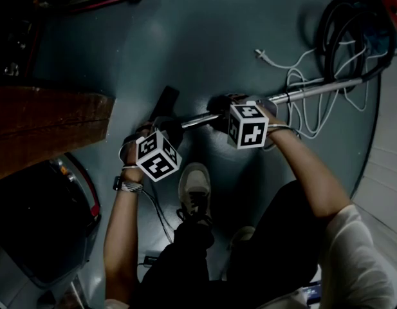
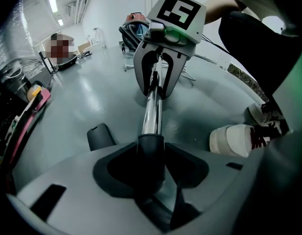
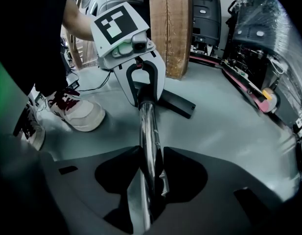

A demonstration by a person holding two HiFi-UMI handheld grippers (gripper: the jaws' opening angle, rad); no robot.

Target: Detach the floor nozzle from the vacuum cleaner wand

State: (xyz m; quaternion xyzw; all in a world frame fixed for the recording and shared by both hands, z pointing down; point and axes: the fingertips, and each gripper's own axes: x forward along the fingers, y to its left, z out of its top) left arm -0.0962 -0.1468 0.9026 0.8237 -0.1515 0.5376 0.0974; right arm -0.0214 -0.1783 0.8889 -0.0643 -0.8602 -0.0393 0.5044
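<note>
Grip stage: left gripper point(image 2: 151, 168) clamps black collar point(image 2: 151, 148), right gripper point(image 3: 148, 182) clamps chrome wand point(image 3: 148, 126) (both jaws wide). Next, probably: pull straight apart, freeing floor nozzle point(image 3: 176, 104).

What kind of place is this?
Likely a workshop or storage bay: bare grey painted floor, a canister vacuum parked on it, plastic-wrapped equipment and a big wooden panel standing nearby.

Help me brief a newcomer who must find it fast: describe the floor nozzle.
Find the chrome wand stretching over the grey floor and follow it away from the coiled hose to the left gripper. Just beyond, near the wooden slab, lies the floor nozzle: a flat, dull black bar, unlike the shiny round tube.
</note>
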